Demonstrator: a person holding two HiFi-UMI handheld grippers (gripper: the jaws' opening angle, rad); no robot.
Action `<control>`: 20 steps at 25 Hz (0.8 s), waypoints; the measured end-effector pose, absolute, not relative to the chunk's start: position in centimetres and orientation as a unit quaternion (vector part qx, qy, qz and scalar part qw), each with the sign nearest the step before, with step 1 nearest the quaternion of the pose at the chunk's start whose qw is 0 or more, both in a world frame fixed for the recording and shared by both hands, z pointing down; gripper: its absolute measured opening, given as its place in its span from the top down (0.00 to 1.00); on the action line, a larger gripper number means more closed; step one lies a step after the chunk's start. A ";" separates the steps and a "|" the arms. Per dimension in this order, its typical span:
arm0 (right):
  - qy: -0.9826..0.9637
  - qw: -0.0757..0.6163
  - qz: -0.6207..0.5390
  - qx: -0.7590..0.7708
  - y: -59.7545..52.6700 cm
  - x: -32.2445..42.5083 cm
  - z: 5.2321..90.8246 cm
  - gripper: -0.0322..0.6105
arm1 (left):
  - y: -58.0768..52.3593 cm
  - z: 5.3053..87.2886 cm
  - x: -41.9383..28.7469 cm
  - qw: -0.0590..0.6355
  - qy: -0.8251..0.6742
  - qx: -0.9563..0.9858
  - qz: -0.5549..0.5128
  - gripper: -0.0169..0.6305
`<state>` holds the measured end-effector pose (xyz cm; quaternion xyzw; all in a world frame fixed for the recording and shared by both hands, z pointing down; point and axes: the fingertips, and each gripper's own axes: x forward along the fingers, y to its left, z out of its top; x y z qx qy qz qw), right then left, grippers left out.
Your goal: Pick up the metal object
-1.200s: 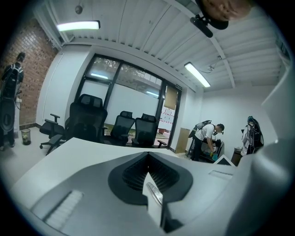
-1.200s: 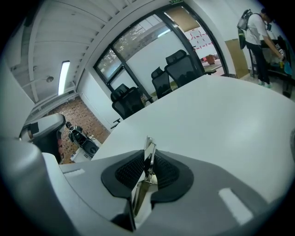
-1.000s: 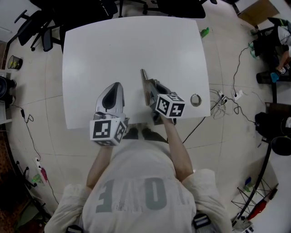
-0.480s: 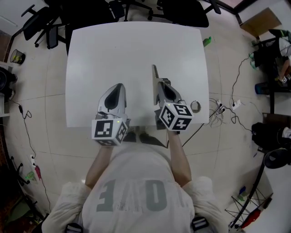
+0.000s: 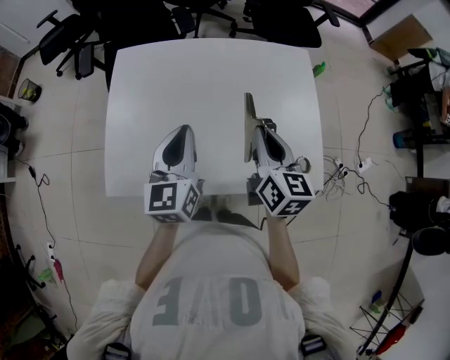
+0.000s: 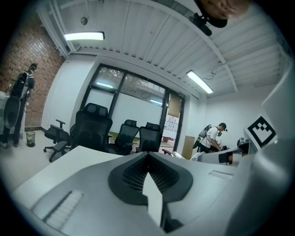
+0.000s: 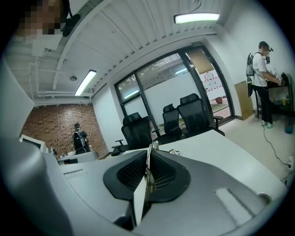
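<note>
The metal object (image 5: 249,118) is a thin flat strip. It sticks out past the front of my right gripper (image 5: 263,131) over the white table (image 5: 176,77). That gripper is shut on it. In the right gripper view the strip (image 7: 149,151) stands on edge, pinched between the ribbed pads of the right gripper (image 7: 146,171). My left gripper (image 5: 183,131) hovers over the table's near part, to the left of the right one. In the left gripper view the left gripper (image 6: 148,156) has its jaws closed together with nothing between them.
Black office chairs (image 5: 211,15) crowd the table's far edge. A round cable hole (image 5: 302,164) sits near the table's right front corner, close to my right gripper. Cables (image 5: 346,160) and a cardboard box (image 5: 401,29) lie on the floor at right. A person (image 7: 263,78) stands far right.
My right gripper has carried the metal strip to the right and turned it from slanted to pointing nearly straight ahead. The left gripper has hardly moved.
</note>
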<state>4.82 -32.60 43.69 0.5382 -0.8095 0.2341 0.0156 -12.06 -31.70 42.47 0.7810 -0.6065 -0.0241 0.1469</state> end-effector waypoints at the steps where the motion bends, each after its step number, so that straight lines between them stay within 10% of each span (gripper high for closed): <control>1: -0.810 0.014 0.233 0.538 -32.5 4.8 43.5 0.90 | -31.7 42.3 -12.2 0.147 -0.609 0.779 -0.027 0.97; 20: -0.821 0.008 0.223 0.525 -31.6 5.7 42.5 0.91 | -30.7 40.5 -11.0 0.119 -0.611 0.782 -0.031 0.97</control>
